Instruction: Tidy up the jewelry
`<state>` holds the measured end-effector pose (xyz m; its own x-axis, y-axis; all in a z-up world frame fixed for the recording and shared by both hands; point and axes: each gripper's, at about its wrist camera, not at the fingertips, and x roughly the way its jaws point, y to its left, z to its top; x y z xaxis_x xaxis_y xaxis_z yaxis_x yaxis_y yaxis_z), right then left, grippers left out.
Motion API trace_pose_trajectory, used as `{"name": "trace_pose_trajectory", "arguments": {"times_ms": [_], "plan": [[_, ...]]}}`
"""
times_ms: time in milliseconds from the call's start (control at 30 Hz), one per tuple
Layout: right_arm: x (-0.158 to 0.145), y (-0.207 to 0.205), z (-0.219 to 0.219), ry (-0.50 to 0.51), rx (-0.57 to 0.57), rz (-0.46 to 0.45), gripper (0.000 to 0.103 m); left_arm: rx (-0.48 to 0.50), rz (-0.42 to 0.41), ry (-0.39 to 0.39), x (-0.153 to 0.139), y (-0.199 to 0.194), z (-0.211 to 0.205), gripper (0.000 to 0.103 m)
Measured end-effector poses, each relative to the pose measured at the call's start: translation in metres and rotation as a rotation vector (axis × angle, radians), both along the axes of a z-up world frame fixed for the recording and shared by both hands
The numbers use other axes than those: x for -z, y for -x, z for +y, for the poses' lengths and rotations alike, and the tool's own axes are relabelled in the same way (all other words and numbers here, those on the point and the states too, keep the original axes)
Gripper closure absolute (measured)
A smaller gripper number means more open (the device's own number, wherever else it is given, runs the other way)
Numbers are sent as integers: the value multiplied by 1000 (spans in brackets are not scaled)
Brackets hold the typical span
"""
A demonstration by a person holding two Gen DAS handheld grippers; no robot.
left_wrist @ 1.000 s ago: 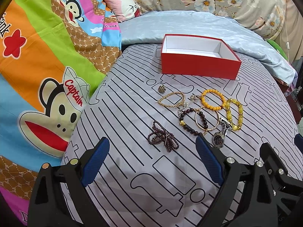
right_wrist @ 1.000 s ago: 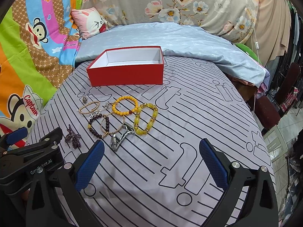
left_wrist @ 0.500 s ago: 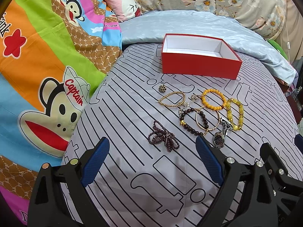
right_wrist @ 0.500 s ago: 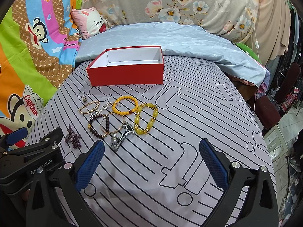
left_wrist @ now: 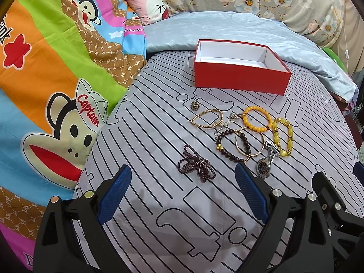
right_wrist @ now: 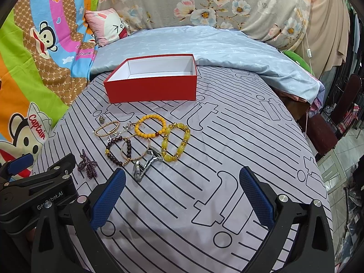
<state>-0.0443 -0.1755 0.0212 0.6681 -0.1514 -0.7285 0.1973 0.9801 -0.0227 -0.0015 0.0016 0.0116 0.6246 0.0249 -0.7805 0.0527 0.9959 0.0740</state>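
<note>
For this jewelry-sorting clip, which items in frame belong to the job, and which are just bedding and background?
Belongs to the job:
- red box, open and empty
- purple bead strand
- orange bead bracelet
- yellow bead bracelet
- dark bead bracelet
- gold bead bracelet
- watch
- small brooch

Just lying about:
- pink pillow
- cartoon blanket
- blue quilt

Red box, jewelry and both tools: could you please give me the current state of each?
Red box: open, looks empty.
Purple bead strand: bunched, on the bed.
Watch: on the bed, unclasped.
Left tool: open, empty.
Right tool: open, empty.
</note>
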Motion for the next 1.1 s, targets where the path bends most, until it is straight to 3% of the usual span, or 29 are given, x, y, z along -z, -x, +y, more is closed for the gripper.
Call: {"name": "trace_pose_trajectory", "arguments": {"times_ms": [1100], "plan": [[8,-9,2,-10,-4,21,5,-5,41,1,10,-13,-2,13]]}}
